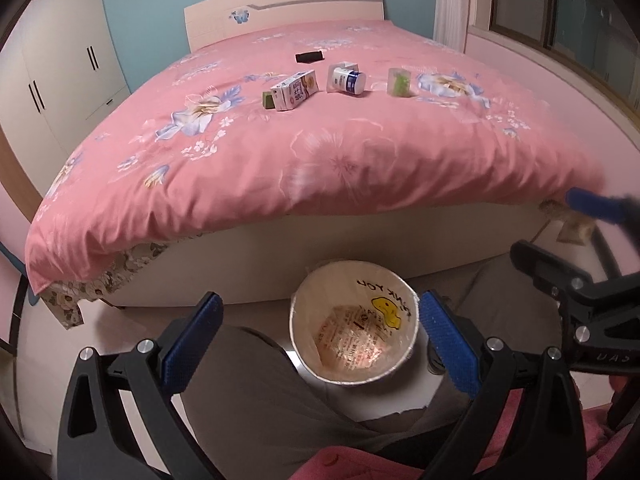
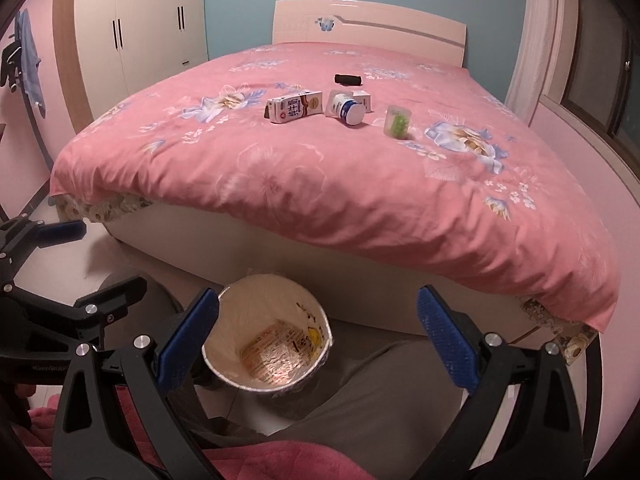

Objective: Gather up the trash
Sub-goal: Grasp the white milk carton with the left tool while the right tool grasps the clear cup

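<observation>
The milk carton [image 2: 295, 108] lay on its side in the middle of the pink quilt [image 2: 360, 184], its long axis running left to right across the bed, well ahead of and above both tools. Just beside it to the right were a white jar [image 2: 346, 108] and a clear green cup [image 2: 397, 121]; a dark object [image 2: 347, 79] lay farther back. The lined bin [image 2: 268, 344] stood on the floor near the bed's foot. The left tool [image 1: 320, 344] and the right tool [image 2: 318, 338] were both spread and held nothing. Neither looked clearly nearer; open quilt surrounded the items.
</observation>
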Demonstrator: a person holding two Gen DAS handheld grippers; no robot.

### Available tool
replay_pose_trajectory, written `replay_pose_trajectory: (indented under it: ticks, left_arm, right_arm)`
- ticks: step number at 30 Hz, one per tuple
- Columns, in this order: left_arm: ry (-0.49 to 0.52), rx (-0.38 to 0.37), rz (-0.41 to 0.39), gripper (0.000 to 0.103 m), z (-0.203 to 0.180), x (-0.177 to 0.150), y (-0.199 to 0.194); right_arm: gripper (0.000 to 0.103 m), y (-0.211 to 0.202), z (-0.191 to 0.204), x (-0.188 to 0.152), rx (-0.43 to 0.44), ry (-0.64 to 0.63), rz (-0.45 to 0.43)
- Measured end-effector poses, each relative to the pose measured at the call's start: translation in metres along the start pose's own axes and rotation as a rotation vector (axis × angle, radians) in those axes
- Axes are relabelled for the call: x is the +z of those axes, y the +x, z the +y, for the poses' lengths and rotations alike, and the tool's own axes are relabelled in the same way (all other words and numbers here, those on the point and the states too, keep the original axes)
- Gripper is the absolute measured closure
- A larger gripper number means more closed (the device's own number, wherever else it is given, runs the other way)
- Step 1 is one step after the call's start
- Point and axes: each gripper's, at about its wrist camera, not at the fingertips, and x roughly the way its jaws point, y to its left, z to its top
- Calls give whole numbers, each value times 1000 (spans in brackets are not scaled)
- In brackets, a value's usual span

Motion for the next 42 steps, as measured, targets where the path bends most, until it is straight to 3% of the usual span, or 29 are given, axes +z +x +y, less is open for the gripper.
replay_pose_trajectory:
  ticks: [7, 15, 24, 32, 38, 39, 42]
  left_arm:
    - [4, -5, 60, 3, 8, 44, 38]
    - [-65, -24, 52, 3, 35, 121, 86]
    - [-102, -64, 57, 3, 57, 184, 144]
    - [-115, -93, 80, 3, 74, 225, 204]
    - [-135, -93, 85, 4, 85, 249, 246]
    - [-140, -105, 86, 4, 86, 253, 252]
    - [-139, -135, 102, 21, 87, 260, 268]
  right_arm:
    - [6, 26, -26, 45, -26, 8, -9]
    - [7, 57, -64, 104, -75, 26, -34]
    - [7, 107, -98, 159, -131, 16, -34]
    - [7, 171, -123, 204, -84, 32, -3]
    - [7, 231, -133, 222, -94, 7, 58]
    - [7, 244, -135, 225, -98, 1, 67]
    - [7, 269, -139, 229, -101, -7, 91]
